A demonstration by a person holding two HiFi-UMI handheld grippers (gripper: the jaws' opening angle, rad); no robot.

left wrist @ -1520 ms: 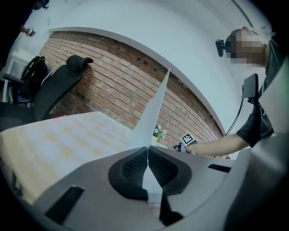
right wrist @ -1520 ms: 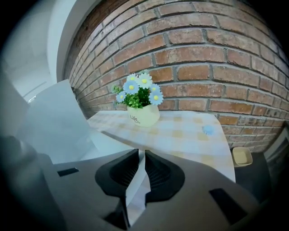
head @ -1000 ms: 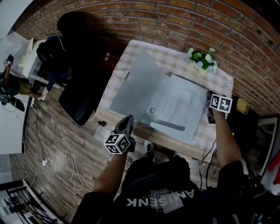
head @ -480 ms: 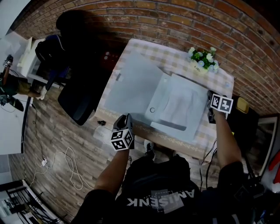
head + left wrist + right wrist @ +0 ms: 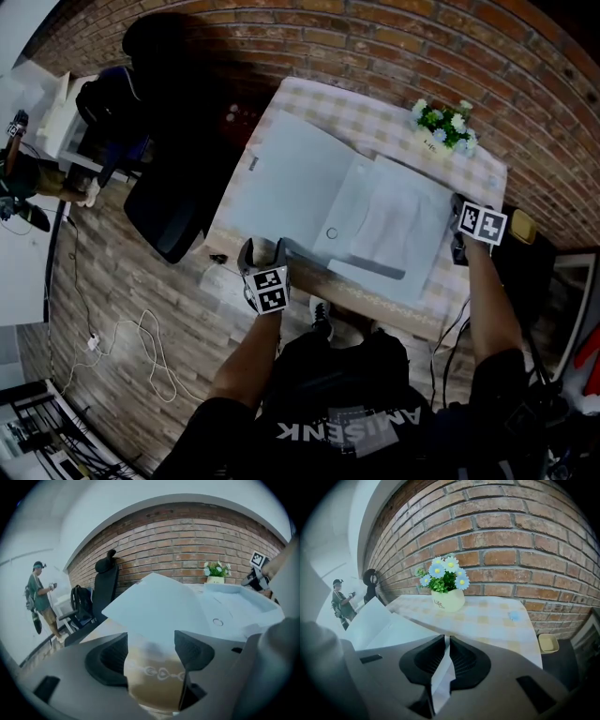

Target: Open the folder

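Folder (image 5: 309,187) flat (left gripper (image 5: 262,249) newly open, empty)

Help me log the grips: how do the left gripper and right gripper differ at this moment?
Jaws: on the left gripper they stand wide apart, having just been opening; on the right gripper they are nearly together. Hold: the left gripper pinches nothing, the right gripper clamps a thin edge of the folder. Place: the left gripper is at the table's near edge, the right gripper at the folder's right side. Both carry a marker cube.
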